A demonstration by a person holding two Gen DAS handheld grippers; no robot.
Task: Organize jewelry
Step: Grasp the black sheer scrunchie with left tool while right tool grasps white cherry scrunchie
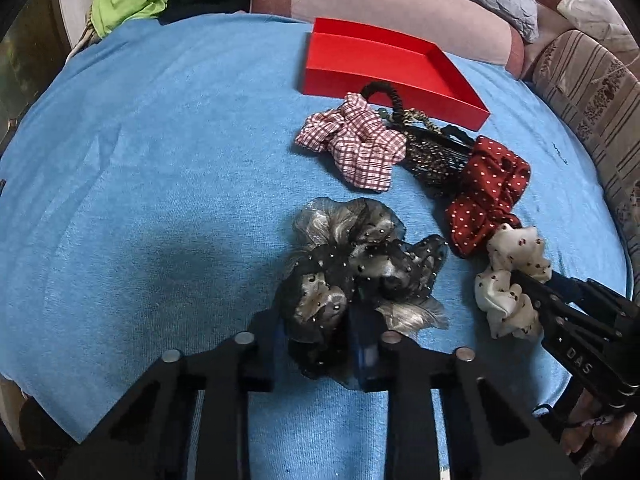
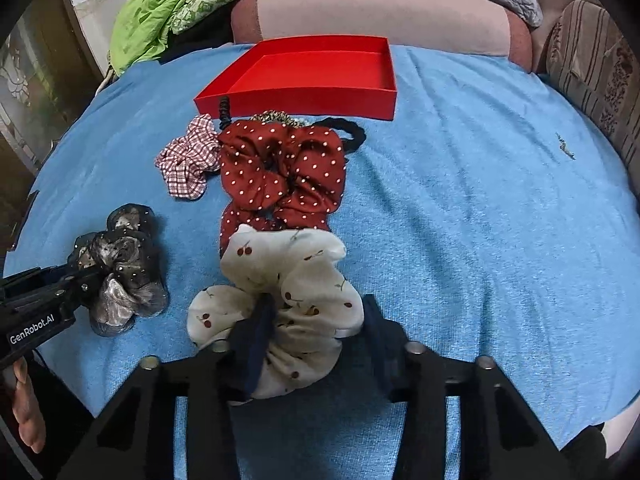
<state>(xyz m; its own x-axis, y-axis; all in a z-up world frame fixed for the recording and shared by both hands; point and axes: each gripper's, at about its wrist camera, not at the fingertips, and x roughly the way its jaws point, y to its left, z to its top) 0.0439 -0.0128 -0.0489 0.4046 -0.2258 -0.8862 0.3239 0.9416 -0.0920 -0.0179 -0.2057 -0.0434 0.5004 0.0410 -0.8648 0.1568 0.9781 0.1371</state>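
The red tray [image 2: 304, 96] holds nothing; 6 hair pieces lie before it on the blue blanket [image 2: 460, 220]. The left claw [image 1: 320, 344] clenches the black-silver scrunchie [image 1: 360, 260], the right claw [image 2: 316, 344] the cherry-print scrunchie [image 2: 288, 292].

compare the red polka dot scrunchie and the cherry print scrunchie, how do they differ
The red polka dot scrunchie is dark red with white dots; the cherry print scrunchie is cream with cherries. The red one lies free nearer the red box; the cream one sits between the right gripper fingers. Both are ruffled fabric.
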